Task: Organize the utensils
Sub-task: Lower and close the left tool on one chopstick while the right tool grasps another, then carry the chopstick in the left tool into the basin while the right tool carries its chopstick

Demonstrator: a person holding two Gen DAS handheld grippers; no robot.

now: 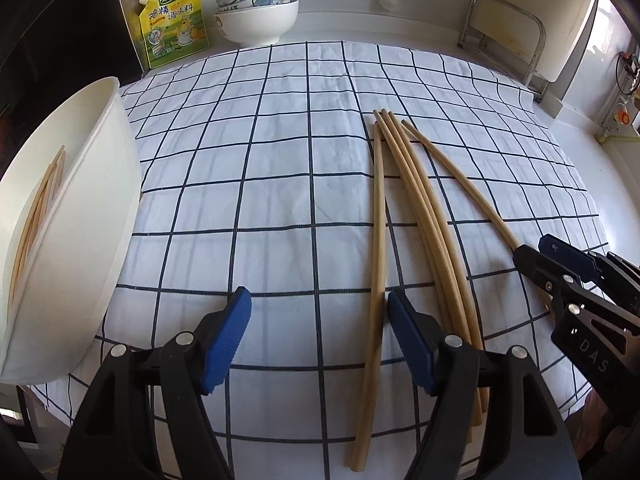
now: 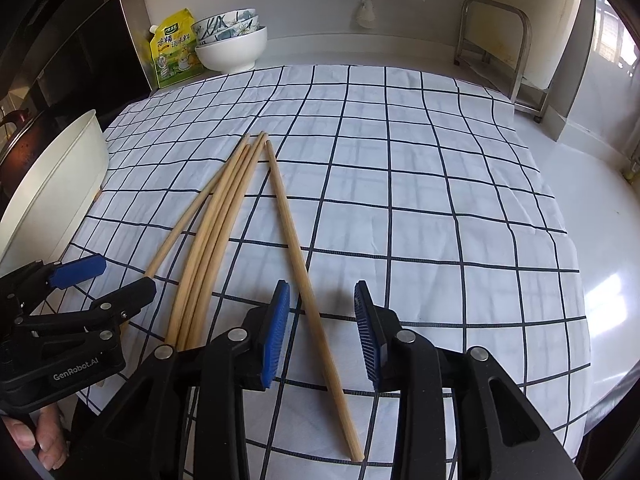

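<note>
Several bamboo chopsticks lie lengthwise on a checked cloth. My left gripper is open over the cloth; the leftmost chopstick lies between its fingers, close beside the right pad, untouched. Just right of it lies a bundle of chopsticks. My right gripper is open astride a single chopstick, with a gap on both sides. A white tub at the left edge holds more chopsticks. Each gripper shows in the other's view: the right gripper, the left gripper.
At the back left stand a yellow seasoning pouch and stacked bowls. A metal rack stands at the back right against the wall. A dark pot sits behind the tub. Bare white counter lies right of the cloth.
</note>
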